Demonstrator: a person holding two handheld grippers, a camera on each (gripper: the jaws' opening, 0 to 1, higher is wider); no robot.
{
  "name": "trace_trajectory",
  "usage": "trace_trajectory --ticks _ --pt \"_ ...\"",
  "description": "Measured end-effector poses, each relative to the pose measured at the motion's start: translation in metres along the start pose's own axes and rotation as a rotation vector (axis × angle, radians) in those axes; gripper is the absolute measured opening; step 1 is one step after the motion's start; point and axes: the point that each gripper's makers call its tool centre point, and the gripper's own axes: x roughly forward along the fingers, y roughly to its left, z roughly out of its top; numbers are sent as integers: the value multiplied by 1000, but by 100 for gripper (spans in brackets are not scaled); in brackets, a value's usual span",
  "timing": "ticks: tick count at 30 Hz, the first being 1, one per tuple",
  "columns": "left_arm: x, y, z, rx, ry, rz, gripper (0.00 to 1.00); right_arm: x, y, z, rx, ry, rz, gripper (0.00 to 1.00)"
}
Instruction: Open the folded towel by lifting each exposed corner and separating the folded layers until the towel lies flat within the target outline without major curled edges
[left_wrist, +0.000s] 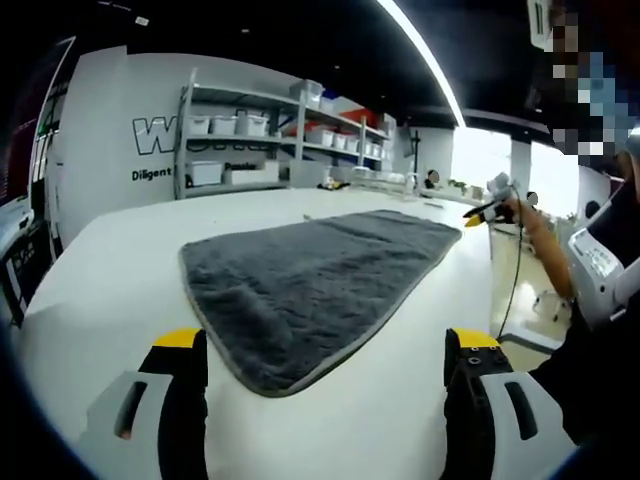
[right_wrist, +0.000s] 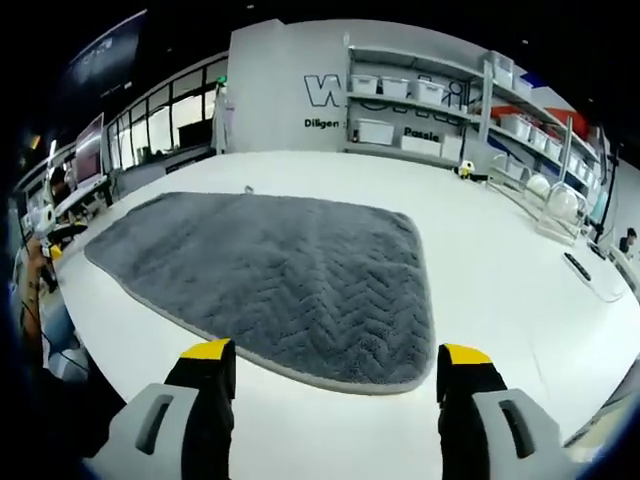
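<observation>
Here, one grey towel (right_wrist: 290, 275) flat, two grippers wide apart

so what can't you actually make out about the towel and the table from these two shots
- Target outline: no marking visible on the white table in either view; hidden under the towel or absent, cannot tell.
- Layers left folded: the pile hides whether the towel is single thickness.
- Shelf bins in the left gripper view: too small to read.
- Wall lettering in the right gripper view: cut off by the shelving.
</observation>
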Motion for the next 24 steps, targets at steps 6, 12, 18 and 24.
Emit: trace_trajectory --ticks 6,12,18,24 --pt "4 7 -3 -10 20 4 96 -4 12 0 -71 -8 4 99" --pt "6 11 6 9 31 -31 95 -2 24 0 -108 0 34 99" --pt "20 26 22 9 29 -52 91 1 30 4 -113 -13 51 99" --pt "39 48 21 -15 52 -32 82 4 36 8 -128 -31 60 99"
